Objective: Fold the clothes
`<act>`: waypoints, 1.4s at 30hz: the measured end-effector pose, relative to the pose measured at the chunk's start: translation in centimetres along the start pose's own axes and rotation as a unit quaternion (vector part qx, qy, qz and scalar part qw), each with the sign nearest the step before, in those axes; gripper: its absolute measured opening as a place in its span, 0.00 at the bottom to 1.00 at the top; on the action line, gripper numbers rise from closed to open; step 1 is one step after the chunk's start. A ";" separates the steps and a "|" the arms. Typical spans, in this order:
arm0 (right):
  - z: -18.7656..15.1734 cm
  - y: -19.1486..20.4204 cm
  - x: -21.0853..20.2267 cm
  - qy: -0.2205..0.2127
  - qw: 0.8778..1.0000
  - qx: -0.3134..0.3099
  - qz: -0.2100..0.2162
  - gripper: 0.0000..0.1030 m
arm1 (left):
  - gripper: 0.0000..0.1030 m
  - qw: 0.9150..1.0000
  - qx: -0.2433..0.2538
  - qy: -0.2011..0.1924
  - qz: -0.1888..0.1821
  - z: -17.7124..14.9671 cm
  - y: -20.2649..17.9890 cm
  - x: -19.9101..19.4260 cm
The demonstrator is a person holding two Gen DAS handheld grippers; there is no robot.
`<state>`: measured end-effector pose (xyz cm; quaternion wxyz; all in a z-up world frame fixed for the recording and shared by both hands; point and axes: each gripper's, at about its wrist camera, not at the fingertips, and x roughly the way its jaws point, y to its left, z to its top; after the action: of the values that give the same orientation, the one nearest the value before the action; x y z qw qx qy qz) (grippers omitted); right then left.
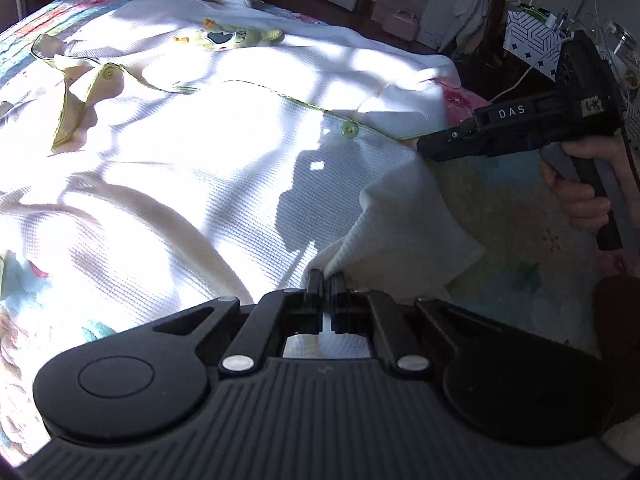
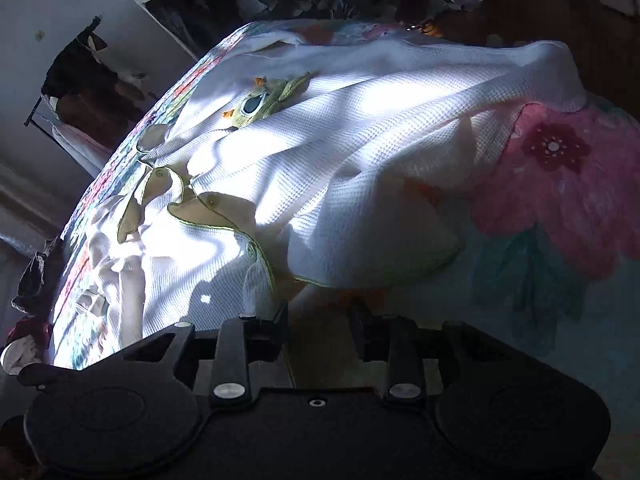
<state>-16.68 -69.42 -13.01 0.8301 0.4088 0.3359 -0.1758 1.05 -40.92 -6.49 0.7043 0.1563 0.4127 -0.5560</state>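
A white waffle-knit garment (image 1: 224, 152) with green trim, green buttons and a yellow-green animal patch (image 1: 224, 38) lies spread on a floral quilt. My left gripper (image 1: 326, 278) is shut on a fold of its near edge, lifted slightly. My right gripper (image 2: 320, 312) is open; its fingers straddle the quilt just before the garment's hem (image 2: 320, 280). In the left wrist view the right gripper (image 1: 424, 148) is seen from the side at the garment's right edge, held by a hand. The garment (image 2: 320, 140) and patch (image 2: 260, 104) also show in the right wrist view.
The quilt (image 2: 560, 200) has pink flowers and teal leaves; its bare part lies right of the garment. Beyond the bed are a dark floor, white cabinets, a pink bag (image 1: 400, 22) and a cluttered table (image 1: 532, 32). A clothes rack (image 2: 72, 80) stands by the wall.
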 end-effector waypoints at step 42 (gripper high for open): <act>-5.1 5.2 -0.9 0.193 0.936 -0.229 -0.187 0.04 | 0.03 0.996 0.022 0.053 -0.065 1.9 -1.3 -0.1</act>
<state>-16.49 -62.23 -11.69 0.7726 0.1636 0.5913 -0.1636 0.59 -42.58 -4.94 0.6403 0.1743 0.4466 -0.6002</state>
